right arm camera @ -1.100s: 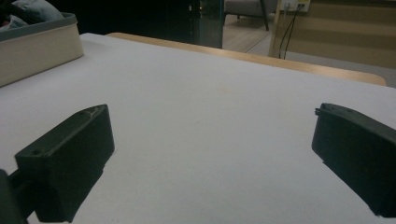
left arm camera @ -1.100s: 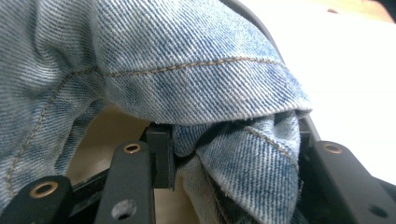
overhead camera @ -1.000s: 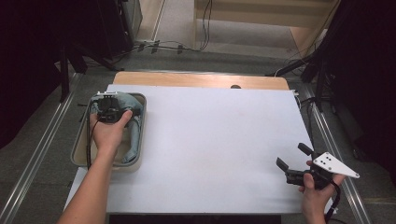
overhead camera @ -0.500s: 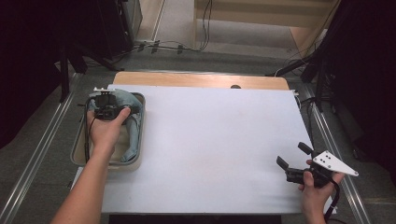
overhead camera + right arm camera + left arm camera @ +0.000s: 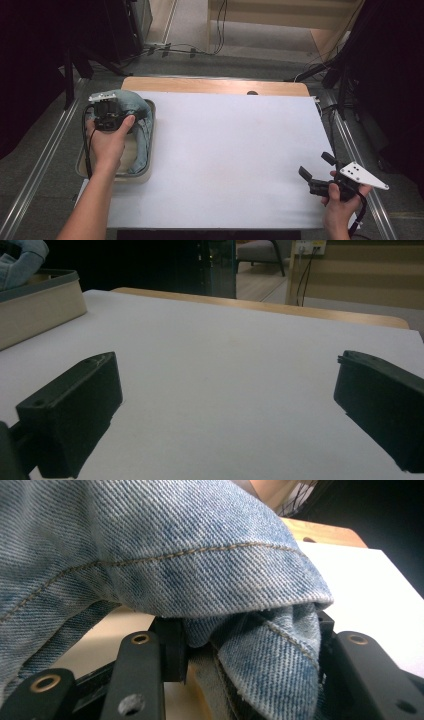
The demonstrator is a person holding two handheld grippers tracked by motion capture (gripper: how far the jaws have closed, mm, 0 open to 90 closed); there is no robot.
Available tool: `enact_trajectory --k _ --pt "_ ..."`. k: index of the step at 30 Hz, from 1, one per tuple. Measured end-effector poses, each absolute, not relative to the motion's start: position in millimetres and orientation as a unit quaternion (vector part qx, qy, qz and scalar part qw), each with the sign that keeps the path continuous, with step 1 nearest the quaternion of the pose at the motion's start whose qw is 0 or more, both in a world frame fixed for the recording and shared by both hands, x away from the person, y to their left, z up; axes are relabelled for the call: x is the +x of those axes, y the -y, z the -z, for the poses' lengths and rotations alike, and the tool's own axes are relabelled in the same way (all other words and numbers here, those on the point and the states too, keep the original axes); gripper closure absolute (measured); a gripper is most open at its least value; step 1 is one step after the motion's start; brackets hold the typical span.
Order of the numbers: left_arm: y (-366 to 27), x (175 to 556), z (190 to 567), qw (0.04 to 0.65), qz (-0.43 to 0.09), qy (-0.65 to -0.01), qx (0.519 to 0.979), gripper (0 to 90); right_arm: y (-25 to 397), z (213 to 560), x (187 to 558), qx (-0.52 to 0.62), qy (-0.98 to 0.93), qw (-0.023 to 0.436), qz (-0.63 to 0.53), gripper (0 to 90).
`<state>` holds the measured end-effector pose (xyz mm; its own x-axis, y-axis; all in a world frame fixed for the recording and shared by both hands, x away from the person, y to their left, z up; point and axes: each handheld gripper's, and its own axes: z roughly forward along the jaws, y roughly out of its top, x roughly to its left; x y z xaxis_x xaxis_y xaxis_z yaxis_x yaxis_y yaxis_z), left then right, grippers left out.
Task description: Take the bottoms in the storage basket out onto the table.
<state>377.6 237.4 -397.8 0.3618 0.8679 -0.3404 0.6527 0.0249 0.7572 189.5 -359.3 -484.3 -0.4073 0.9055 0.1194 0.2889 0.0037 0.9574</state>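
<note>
High view shows the left gripper (image 5: 111, 116) has slid to the tan tray's (image 5: 148, 172) far end, clamped on blue denim cloth (image 5: 200, 565), ready to lift; the right gripper (image 5: 316, 170) waits open.

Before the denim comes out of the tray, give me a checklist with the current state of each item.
1. Left tongs shut on the blue denim garment: ok, fabric sits between the jaws.
2. Garment free of the shallow beige tray: not ok, most of it lies inside.
3. White table surface bare for laying it out: ok.
4. Right tongs open, holding nothing: ok.
5. Right tongs apart from the tray: ok, at the table's near right corner.
6. How much fabric is gripped: cannot tell.
</note>
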Motion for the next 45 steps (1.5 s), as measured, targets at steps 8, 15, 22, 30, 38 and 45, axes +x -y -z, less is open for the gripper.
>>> enact_trajectory --k 8,15,22,30,38,45 --pt "-241.7 362.9 382.5 0.483 -0.149 -0.541 0.672 50.8 357.4 486.0 191.6 0.458 -0.652 0.281 -0.536 0.0" --pt "-249.2 354.0 374.8 0.506 -0.167 -0.535 0.656 51.0 357.3 484.5 189.8 0.457 -0.65 0.282 -0.538 0.0" --pt "-253.7 344.6 362.2 0.527 -0.182 -0.523 0.645 51.1 355.5 483.3 188.7 0.452 -0.653 0.286 -0.536 0.0" --pt "-253.8 337.7 353.1 0.536 -0.197 -0.512 0.641 51.1 353.0 483.2 188.0 0.446 -0.656 0.286 -0.536 0.0" --pt "-248.3 333.9 347.9 0.55 -0.202 -0.502 0.637 51.1 351.9 482.3 186.5 0.445 -0.656 0.287 -0.538 0.0" --pt "-241.5 333.1 340.1 0.555 -0.206 -0.485 0.643 51.1 351.7 482.3 187.4 0.444 -0.656 0.288 -0.538 0.0"
